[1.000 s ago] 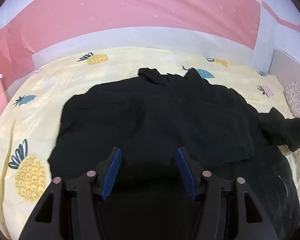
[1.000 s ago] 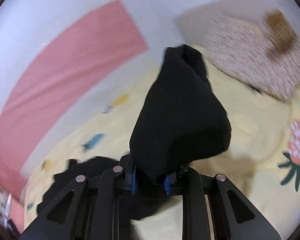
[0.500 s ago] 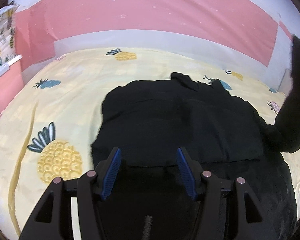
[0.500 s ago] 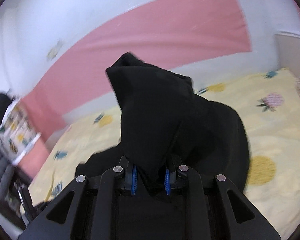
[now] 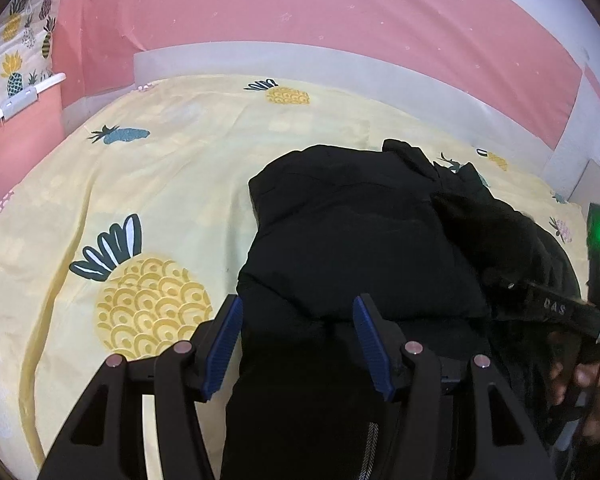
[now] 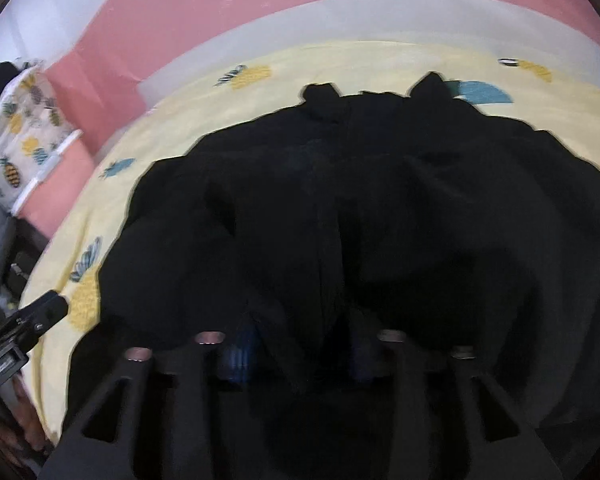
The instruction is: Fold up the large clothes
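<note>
From my left wrist view, my left tongs (image 5: pixel 298 342) stand wide apart and hold nothing, poised low over the near part of the black garment (image 5: pixel 360 232), which lies heaped on the pineapple-print bedspread (image 5: pixel 148 184) with a folded layer already lying across its middle. A zipper (image 5: pixel 367 450) shows on the cloth just below the tongs, and I judge that if I bite down here I may catch only the top layer, or the zipper edge alone, so that the fold drags open when I lift. At the right edge my other tool (image 5: pixel 556 312) sits against the dark cloth, close enough that the two could knock together if I swing across. From my right wrist view the picture is blurred and very dark: my right tongs (image 6: pixel 300 354) have their blue pads (image 6: pixel 240 354) set apart, and a ridge of black cloth rises between them, but I cannot tell whether they grip it or merely straddle it. The garment (image 6: pixel 380 208) fills most of this view, spread over the bed, its two far points reaching toward the wall. The risk I see here is a sleeve bunching or sliding off the heap if that cloth slips free, leaving a lumpy, crooked fold; black on black also makes edges hard to find.
</note>
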`<state>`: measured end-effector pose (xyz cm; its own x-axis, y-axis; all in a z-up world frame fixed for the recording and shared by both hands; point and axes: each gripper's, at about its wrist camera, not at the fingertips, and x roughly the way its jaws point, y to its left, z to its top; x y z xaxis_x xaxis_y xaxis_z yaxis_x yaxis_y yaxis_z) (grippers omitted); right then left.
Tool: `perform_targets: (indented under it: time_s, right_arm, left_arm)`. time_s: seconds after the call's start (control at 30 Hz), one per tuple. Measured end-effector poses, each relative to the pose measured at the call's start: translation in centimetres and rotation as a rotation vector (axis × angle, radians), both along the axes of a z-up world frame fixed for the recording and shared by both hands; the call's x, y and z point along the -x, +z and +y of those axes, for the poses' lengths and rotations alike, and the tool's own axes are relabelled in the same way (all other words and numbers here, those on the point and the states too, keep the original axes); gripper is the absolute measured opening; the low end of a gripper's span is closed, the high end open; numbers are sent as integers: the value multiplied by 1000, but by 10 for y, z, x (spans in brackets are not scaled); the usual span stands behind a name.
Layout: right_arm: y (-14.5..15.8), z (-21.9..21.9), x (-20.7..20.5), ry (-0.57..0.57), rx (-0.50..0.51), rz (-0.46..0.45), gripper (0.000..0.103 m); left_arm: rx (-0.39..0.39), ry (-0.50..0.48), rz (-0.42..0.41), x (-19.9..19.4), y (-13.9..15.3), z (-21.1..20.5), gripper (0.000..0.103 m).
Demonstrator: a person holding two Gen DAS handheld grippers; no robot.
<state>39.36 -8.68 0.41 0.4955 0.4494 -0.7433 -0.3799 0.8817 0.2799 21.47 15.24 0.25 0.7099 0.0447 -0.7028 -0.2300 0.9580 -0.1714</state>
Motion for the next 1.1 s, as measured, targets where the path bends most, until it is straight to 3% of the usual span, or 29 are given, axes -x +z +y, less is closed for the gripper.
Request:
perform_targets:
  time_s: [0.03, 0.23, 0.33, 0.4, 0.47, 0.6, 0.67, 0.73, 0.77, 0.8, 1.0, 1.1]
  right_arm:
    - [5, 2, 4, 32, -38, 6, 77]
    - [58, 0, 32, 73, -92, -88, 77]
    - [70, -36, 38, 5, -122, -126, 77]
    - [70, -72, 39, -91, -110, -145, 77]
    - [67, -110, 40, -192, -113, -145, 77]
    - [57, -166, 42, -346, -97, -118, 54]
    - [48, -184, 45, -388, -83, -102, 48]
    - [38, -191, 45, -399, -72, -82, 44]
    - [34, -192, 44, -400, -68, -73, 43]
    - [28, -191, 41, -398, -65, -61, 39]
    - [19, -191, 38, -366, -58, -66, 34]
    - [-2, -180, 27, -333, 1, -10, 34]
  left_arm:
    - [9, -2, -1, 0, 0, 0, 60]
    - [71, -42, -17, -8, 9, -11, 61]
    - [106, -88, -32, -15, 19, -25, 67]
    - [156, -144, -35, -27, 24, -38, 74]
    - [207, -185, -24, -42, 27, -51, 75]
    - [307, -273, 21, -80, 23, -83, 79]
    - [317, -290, 63, -101, 13, -100, 79]
    - [276, -298, 103, -117, 0, -116, 69]
    - [235, -297, 109, -120, -4, -123, 41]
    - [174, -301, 112, -122, -7, -129, 26]
    - [56, -249, -52, -112, 20, -111, 20]
    - [7, -220, -3, -123, 1, -104, 20]
